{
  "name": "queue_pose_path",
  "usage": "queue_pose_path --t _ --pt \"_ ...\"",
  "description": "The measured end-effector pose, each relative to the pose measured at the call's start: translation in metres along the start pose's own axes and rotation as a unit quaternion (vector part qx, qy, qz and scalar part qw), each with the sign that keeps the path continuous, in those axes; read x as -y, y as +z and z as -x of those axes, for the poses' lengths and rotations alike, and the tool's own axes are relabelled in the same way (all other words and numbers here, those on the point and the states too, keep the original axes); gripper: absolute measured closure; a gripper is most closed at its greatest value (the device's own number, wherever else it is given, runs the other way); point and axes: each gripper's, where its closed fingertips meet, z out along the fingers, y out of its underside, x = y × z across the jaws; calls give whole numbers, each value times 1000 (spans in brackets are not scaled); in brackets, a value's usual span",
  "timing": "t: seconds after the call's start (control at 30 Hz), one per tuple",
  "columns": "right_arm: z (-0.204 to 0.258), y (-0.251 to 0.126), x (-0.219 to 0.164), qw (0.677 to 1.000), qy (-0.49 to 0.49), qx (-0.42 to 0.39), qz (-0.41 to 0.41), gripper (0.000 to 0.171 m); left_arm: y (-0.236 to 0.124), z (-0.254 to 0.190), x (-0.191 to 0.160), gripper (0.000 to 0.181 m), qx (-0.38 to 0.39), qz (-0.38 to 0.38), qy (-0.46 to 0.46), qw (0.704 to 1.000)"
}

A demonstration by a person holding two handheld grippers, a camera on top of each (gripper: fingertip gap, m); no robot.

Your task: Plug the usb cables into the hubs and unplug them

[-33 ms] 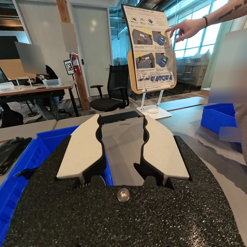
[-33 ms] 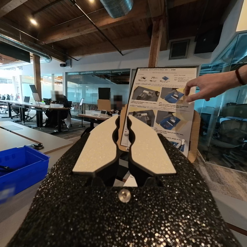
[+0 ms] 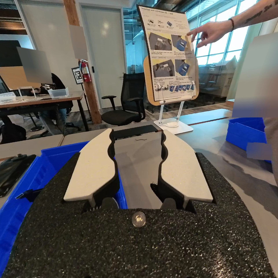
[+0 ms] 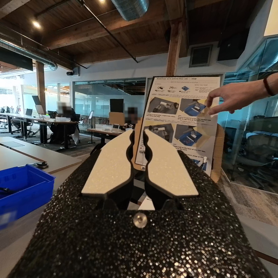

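My left gripper [image 3: 137, 132] is open and empty, low over the grey table [image 3: 135, 173]; its left finger overlaps a blue bin [image 3: 45, 165]. A blue USB plug on a black cable [image 3: 19, 196] lies in that bin at the lower left. My right gripper [image 4: 138, 132] is shut to a narrow slit with nothing in it, raised and pointing at an instruction sheet [image 4: 180, 120]. In the right wrist view a blue bin [image 4: 25, 185] with a black cable [image 4: 6, 191] sits at the left. No hub shows in either view.
The instruction sheet on its white stand [image 3: 170, 60] is at the table's far edge; a person's hand [image 3: 210, 33] touches its upper right corner, also in the right wrist view [image 4: 228, 102]. A second blue bin [image 3: 243, 132] stands right. A black object [image 3: 12, 170] lies far left.
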Motion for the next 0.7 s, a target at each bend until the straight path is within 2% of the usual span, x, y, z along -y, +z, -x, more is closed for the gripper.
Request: queue_pose_path --t 0.27,0.4,0.53,0.7 --pt "-7 -3 5 999 -6 -27 -18 154 -2 3 1 121 7 -4 -1 1000" --pt "-18 -12 17 996 -14 -67 -55 149 -4 7 4 116 17 -12 -3 1000" --pt "-28 -27 33 989 -21 -102 -108 150 -6 9 6 116 20 -17 -6 1000" --pt "-32 -33 35 988 -11 -103 -118 151 -6 8 6 115 19 -17 -6 1000"
